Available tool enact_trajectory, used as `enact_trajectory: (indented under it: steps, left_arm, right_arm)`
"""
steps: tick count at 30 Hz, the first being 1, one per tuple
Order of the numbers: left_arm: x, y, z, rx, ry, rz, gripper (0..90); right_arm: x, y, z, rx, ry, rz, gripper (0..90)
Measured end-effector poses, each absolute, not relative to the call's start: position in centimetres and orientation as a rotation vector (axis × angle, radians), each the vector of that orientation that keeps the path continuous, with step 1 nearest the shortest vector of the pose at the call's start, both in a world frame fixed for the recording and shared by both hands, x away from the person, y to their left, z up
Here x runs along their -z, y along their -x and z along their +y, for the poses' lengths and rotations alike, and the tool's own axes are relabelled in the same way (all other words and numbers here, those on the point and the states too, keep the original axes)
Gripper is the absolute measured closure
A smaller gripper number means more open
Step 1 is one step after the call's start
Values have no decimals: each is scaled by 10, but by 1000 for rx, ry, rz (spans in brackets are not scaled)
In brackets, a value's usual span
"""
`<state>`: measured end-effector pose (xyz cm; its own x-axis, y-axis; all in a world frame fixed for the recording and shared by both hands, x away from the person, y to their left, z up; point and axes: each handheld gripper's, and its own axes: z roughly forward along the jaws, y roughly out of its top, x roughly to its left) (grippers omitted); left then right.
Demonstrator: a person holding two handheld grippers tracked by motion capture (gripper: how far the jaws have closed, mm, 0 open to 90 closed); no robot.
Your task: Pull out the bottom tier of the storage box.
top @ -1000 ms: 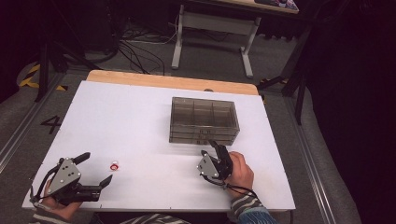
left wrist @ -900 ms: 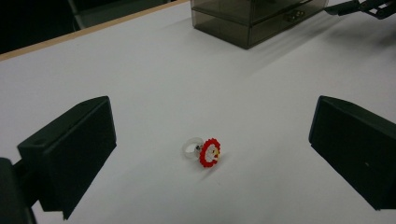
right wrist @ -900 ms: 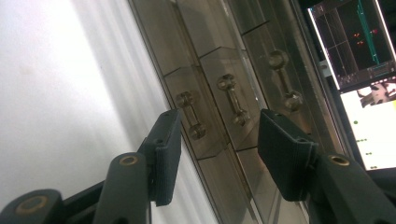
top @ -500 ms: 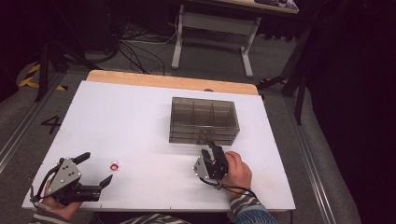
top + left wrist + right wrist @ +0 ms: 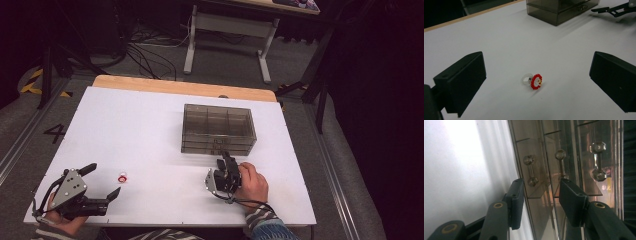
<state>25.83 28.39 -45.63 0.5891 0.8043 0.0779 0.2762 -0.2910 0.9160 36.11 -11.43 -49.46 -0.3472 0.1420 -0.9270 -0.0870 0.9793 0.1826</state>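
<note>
- The right hand-held gripper sits at the front of the smoky drawer box, jaws partly closed and just been narrowing, with a drawer handle just ahead of them, not yet pinched.
- Centre both pads on that handle, close firmly, then pull straight out along the bench.
- The left hand-held gripper rests wide open, holding nothing, the red ring lying between its jaws.
</note>
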Motion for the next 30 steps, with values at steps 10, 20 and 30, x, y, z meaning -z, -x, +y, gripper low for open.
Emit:
enact_trajectory:
  steps: [10,20,30]
  left_arm:
    - [456,-258,284,-680,-1844,875,13]
    - [456,-259,284,-681,-1846,873,13]
    - [456,-259,283,-679,-1847,873,13]
  right_arm:
    - [503,-360,-110,-155,0,1875,578]
    - [508,-362,-107,-98,56,1842,598]
    - [514,-366,-104,-55,75,1825,636]
